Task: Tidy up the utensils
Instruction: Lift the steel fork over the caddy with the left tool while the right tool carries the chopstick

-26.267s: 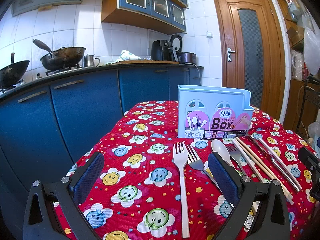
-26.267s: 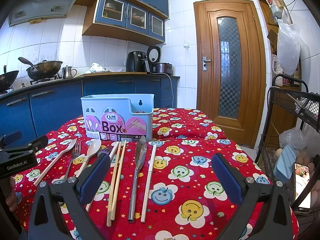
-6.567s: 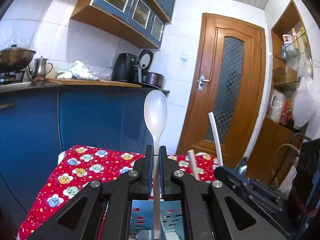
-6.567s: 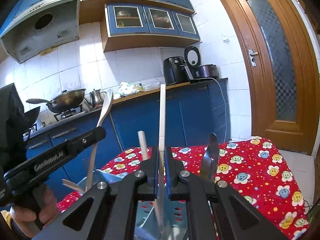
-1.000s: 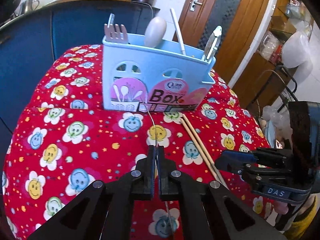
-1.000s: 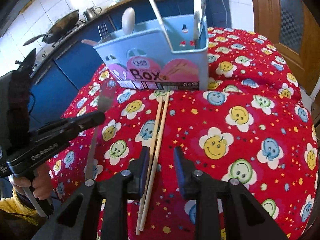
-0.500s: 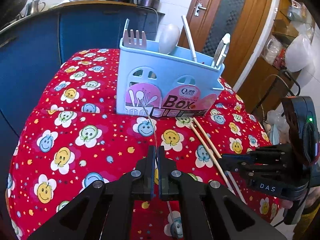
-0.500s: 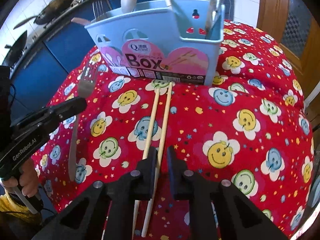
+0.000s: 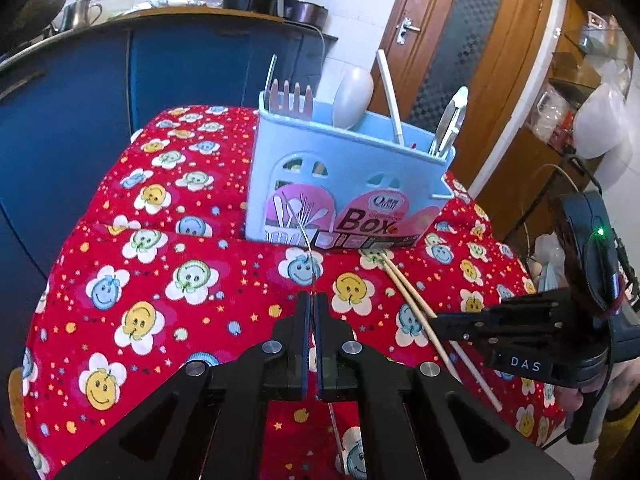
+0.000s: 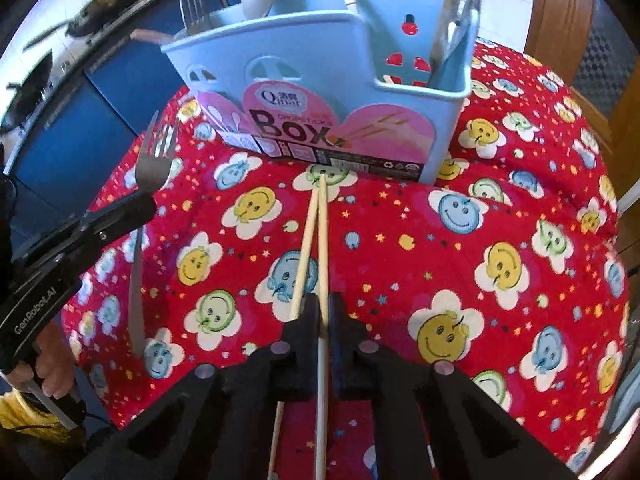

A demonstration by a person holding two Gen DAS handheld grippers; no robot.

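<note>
Blue plastic utensil box stands on the red-clothed counter and already holds a fork, spoon, white chopstick and tongs. Left tool is clamped on a metal fork, lifted clear of the cloth. Right tool, jaws just closing, is clamped on one of two wooden chopsticks lying before the box. Remaining: fork and chopsticks; judged well over half done.

A light-blue utensil box stood upright, holding forks, a white spoon and tongs. Two wooden chopsticks lay just before it; a metal fork was raised left of it.
</note>
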